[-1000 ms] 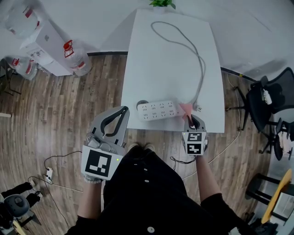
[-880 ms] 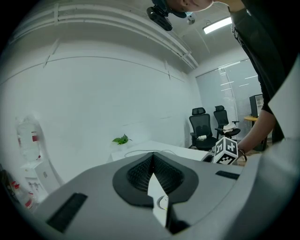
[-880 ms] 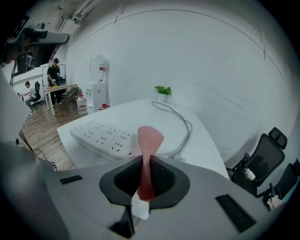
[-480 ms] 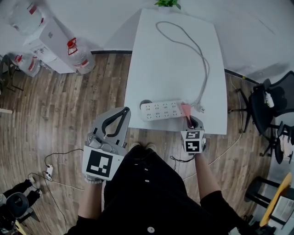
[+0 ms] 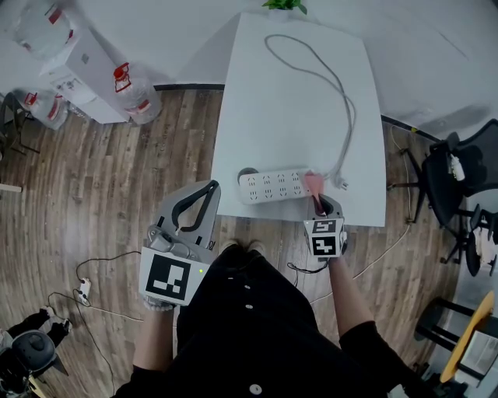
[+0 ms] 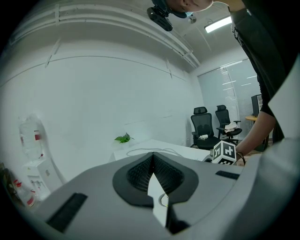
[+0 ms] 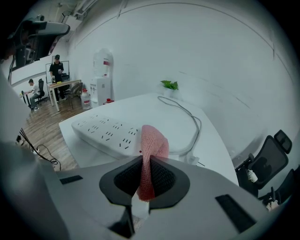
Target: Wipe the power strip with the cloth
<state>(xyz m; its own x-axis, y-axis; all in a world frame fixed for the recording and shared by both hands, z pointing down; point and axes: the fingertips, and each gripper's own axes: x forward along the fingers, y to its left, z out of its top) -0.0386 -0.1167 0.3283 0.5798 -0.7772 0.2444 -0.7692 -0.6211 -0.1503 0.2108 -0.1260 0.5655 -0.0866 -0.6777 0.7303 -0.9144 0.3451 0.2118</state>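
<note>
1. Power strip point(image 5: 270, 186) wiping looks to me to be at its very start: the cloth is at the strip's right end and most of the socket face lies uncovered to its left.
2. Nearest me, the left gripper point(image 5: 198, 204) hangs off the table's near left corner, over the wooden floor. Its own view shows the jaws pressed together with nothing between them.
3. The right gripper point(image 5: 320, 204) sits at the table's near edge, clamped on the pink cloth point(image 5: 313, 183). A folded wad of it sticks out past the jaw tips.
4. Just beyond, that wad is over the strip's right end, where the cable leaves it. I can't tell whether it is pressing on the plastic or hovering just above.
5. The strip lies flat along the near edge of the white table point(image 5: 288, 116), sockets up, long side running left to right.
6. My next move, as I judge it:
   - press the wad down onto the top face;
   - drag it left along the socket rows;
   - maybe bring the left gripper in to pin the strip, since a light strip could slide.
7. Farther off, the grey cable point(image 5: 342, 116) loops toward the table's far end, where a small green plant point(image 5: 284, 5) stands.
</note>
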